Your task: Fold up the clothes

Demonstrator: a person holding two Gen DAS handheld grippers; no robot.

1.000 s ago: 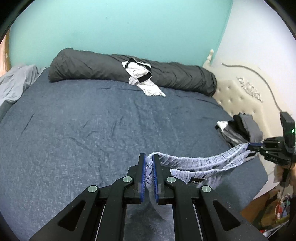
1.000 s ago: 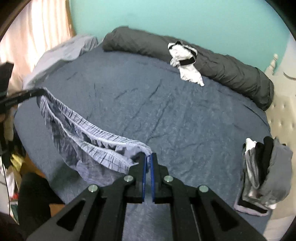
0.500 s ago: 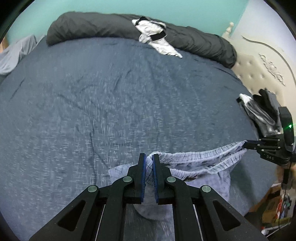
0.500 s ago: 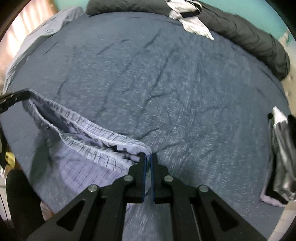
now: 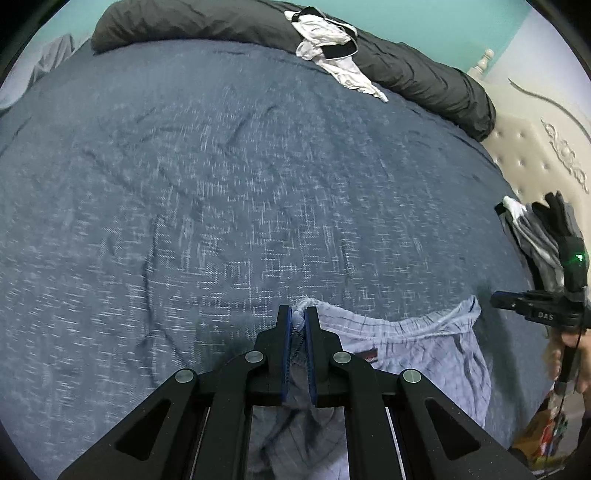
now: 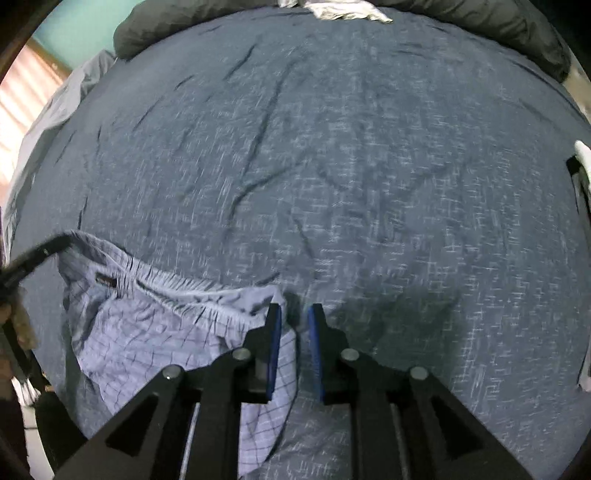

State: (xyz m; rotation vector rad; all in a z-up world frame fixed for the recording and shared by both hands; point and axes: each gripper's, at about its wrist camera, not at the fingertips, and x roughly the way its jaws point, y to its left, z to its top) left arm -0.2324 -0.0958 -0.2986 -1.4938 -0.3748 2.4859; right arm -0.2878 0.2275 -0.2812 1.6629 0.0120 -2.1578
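While your left tongs [image 5: 298, 325] pinch one corner of the waistband, nearly closed on the cloth, the light-blue checked boxer shorts [image 5: 417, 354] lie spread on the near edge of the bed [image 5: 221, 184], waistband toward the middle of the mattress and the legs trailing off toward you. Your right tongs [image 6: 294, 321] stand parted over the other waistband corner with nothing between the pads, the cloth lying just beside and under the left finger. I judge the step in hand to be laying the shorts flat for a fold. The waistband sags in a curve and the fabric below it is rumpled, so a clean fold calls for that edge pulled straight and the wrinkles smoothed out. A stack of dark and grey garments [image 5: 535, 232] sits near the bed's right edge, and a white garment [image 5: 332, 62] lies on the rolled dark duvet [image 5: 184, 22].
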